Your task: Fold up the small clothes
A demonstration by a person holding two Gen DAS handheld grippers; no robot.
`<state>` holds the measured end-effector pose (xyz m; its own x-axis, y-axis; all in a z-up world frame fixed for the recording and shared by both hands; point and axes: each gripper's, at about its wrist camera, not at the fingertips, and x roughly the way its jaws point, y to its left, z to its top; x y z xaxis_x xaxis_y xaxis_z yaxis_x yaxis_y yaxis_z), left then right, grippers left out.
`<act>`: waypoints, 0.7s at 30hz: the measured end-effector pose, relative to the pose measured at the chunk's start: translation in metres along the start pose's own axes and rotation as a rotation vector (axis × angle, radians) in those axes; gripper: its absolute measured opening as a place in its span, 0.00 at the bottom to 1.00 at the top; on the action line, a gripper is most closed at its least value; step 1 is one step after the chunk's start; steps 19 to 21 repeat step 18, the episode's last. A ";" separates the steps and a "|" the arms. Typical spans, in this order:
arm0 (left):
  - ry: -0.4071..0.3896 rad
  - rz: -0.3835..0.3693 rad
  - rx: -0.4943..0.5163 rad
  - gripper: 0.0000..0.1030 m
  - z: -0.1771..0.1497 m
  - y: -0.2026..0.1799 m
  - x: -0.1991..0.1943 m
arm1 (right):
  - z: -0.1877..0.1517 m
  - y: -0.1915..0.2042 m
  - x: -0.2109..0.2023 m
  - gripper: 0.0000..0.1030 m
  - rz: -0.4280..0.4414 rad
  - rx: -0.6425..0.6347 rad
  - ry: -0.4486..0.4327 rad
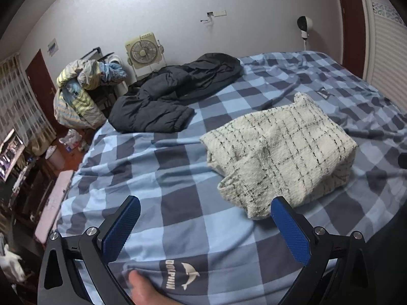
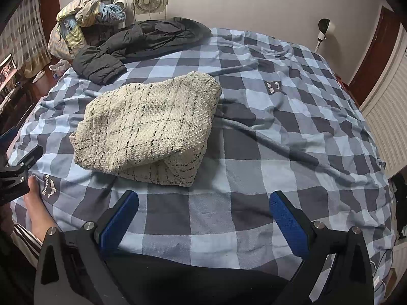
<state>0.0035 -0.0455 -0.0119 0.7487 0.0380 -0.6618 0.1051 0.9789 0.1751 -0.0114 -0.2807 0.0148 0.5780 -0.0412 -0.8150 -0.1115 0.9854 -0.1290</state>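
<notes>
We had one sweater (image 2: 147,127) folded up on the bed (image 2: 254,178), a bit ahead of both grippers. Left gripper (image 1: 203,218) and right gripper (image 2: 203,213) both had jaws spread wide, pinching nothing. One dark jacket (image 1: 173,94) lay at the far edge, one fan (image 1: 141,50) behind it.

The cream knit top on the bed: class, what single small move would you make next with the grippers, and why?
Probably tidy the loose layer. The cream knit top lies folded on the checked bedspread, but a lower flap sticks out. Both the left gripper and right gripper are open and empty, short of it, so the right could reach in and tuck it.
</notes>
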 end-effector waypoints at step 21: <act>0.014 -0.014 0.008 1.00 -0.001 -0.004 0.001 | -0.001 0.001 -0.001 0.98 -0.003 0.000 -0.001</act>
